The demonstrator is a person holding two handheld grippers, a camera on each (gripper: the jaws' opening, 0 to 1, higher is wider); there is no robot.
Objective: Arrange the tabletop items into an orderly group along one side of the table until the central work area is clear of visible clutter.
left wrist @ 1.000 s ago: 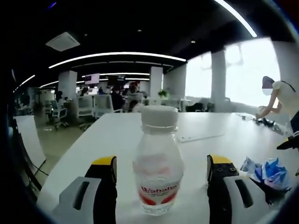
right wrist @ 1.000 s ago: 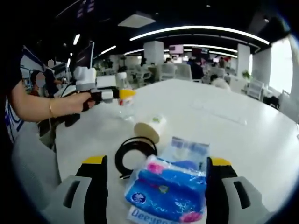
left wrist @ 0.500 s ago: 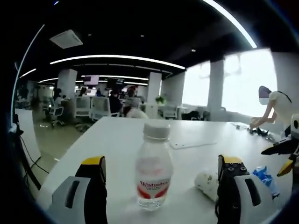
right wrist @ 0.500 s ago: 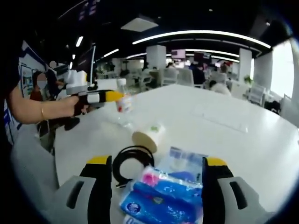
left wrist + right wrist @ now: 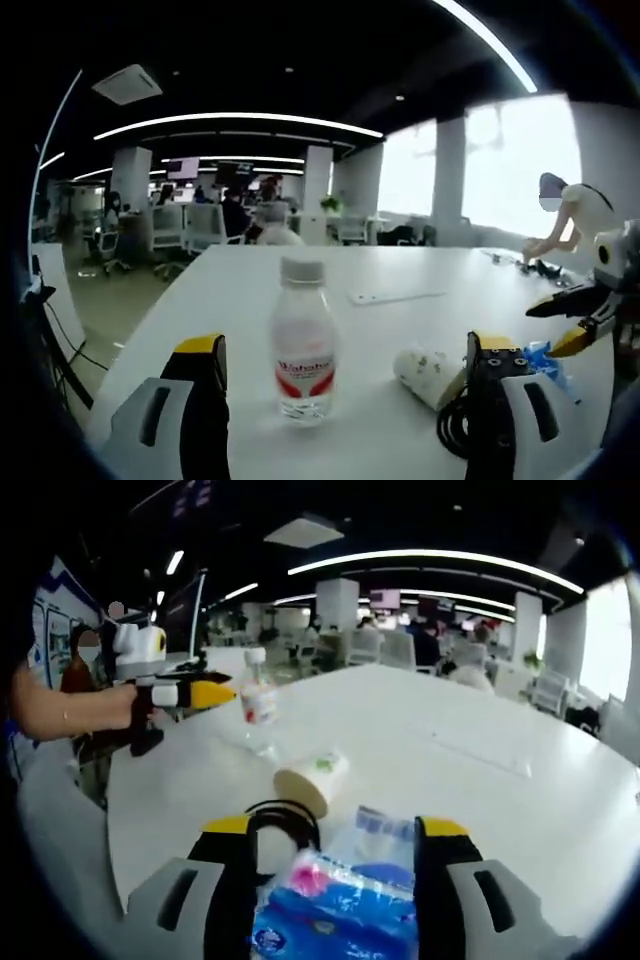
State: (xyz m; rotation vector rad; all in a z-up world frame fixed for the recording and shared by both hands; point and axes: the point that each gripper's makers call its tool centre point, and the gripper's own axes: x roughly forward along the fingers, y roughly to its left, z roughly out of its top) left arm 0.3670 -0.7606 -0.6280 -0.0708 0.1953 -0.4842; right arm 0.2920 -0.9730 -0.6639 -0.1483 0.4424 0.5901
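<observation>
Right gripper (image 5: 332, 880) has its jaws set wide around the blue tissue pack (image 5: 335, 905), which lies between them on the table (image 5: 480, 780); whether they touch it I cannot tell. Closing off-centre could make the soft pack slip or crumple. Left gripper (image 5: 345, 400) is also wide and holds nothing, with the bottle (image 5: 300, 345) upright just ahead between its jaws; a careless push could topple it. Beyond the pack lies the black cable (image 5: 285, 815), then the tipped cup (image 5: 312, 772), which could roll if nudged.
</observation>
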